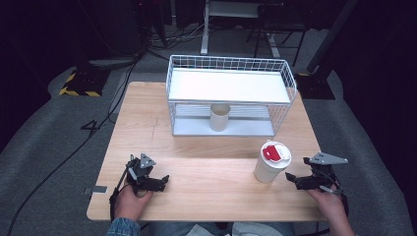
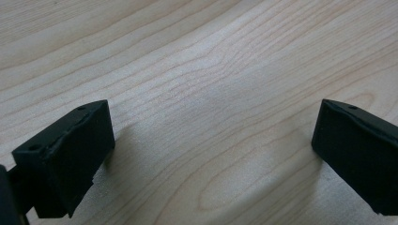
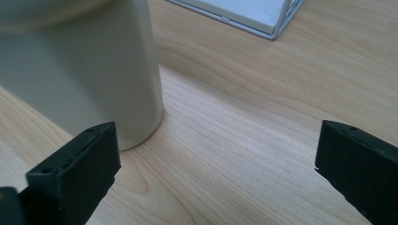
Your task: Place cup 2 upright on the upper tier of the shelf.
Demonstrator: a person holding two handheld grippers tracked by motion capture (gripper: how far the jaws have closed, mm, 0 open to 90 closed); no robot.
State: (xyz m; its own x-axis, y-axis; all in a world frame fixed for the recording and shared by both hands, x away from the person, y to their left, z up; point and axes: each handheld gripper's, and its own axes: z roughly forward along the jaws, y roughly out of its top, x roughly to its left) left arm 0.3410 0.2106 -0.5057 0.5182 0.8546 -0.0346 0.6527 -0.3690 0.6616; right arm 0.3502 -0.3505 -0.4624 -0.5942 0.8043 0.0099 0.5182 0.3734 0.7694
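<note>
A: Why does the right claw gape beside the lidded cup?

B: Lining up a grab, I'd judge; the cup stands at its nine o'clock, untouched, on the counter.

A: The count?

B: Two cups: that one, another inside the wire rack. Left claw open, empty.

Upright white cup (red-patched lid)

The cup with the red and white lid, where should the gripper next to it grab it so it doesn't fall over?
Probably around the plain round wall of the cup, about halfway up, below the lid, which is wider than the wall. It stands upright on the table, and the right gripper sits beside it with jaws open, so coming in level from that side looks easiest. Squeeze gently; the wall may be thin.
</note>
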